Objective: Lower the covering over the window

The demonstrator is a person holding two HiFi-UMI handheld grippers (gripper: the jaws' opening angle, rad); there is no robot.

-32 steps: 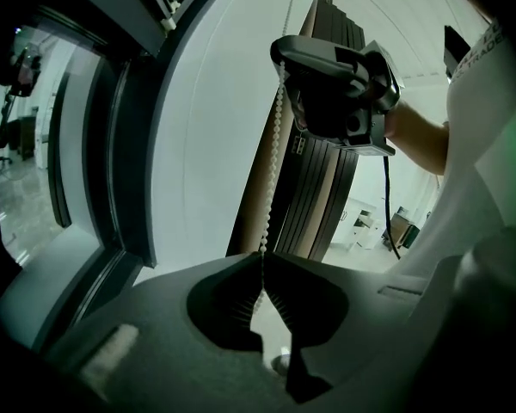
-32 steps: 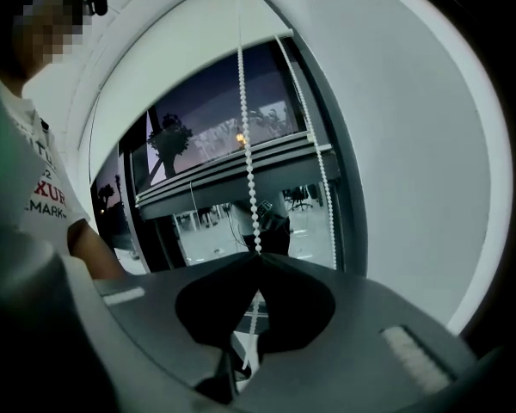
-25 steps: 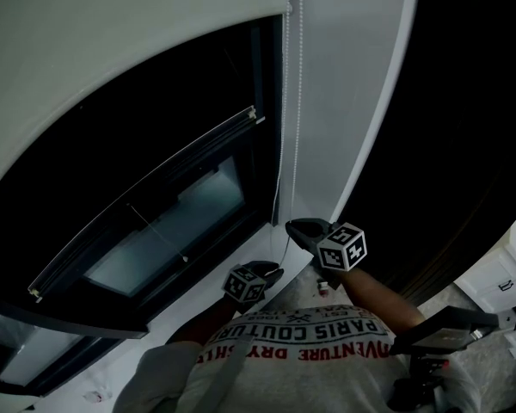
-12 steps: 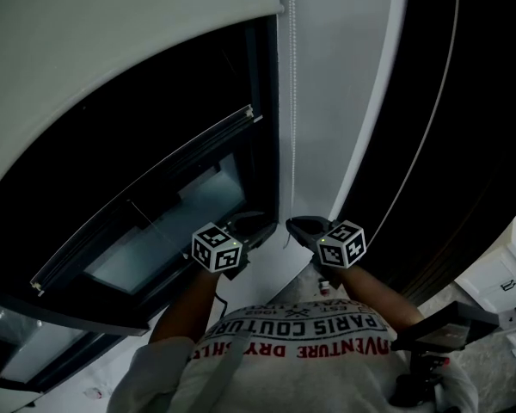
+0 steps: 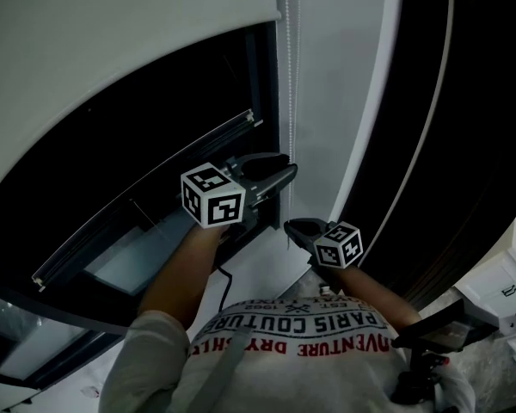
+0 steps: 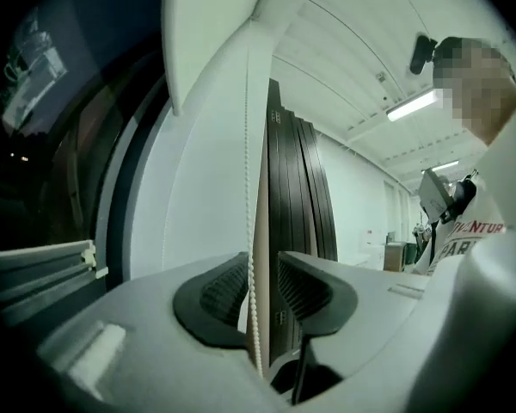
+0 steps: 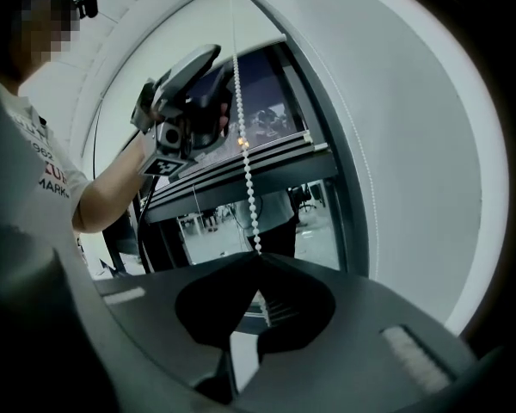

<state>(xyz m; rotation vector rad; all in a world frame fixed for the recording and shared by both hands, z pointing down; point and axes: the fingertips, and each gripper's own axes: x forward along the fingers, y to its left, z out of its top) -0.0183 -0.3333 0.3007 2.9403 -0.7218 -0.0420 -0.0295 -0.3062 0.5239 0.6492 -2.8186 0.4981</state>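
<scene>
A white roller blind (image 5: 112, 41) covers the top of the dark window (image 5: 181, 205). Its white bead chain (image 5: 292, 76) hangs beside the frame. My right gripper (image 5: 291, 225) is low by the sill, shut on the chain (image 7: 245, 162), which runs up out of its closed tips (image 7: 258, 258). My left gripper (image 5: 285, 165) is raised above the right one and points level at the chain. Its jaws have just been opening. In the left gripper view the chain (image 6: 248, 188) hangs between the parted pads of that gripper (image 6: 262, 269), close to the left pad, unpinched.
A white wall strip (image 5: 344, 84) runs beside the chain, with tall dark panels (image 5: 464, 144) to its right. The tilted window sash (image 5: 146, 188) sits left of the grippers, above the white sill (image 5: 258, 274). Equipment lies at the lower right (image 5: 447, 325).
My left gripper has risen from down by the sill to above the right gripper, along the chain. The right gripper has stayed put, still gripping the chain.
</scene>
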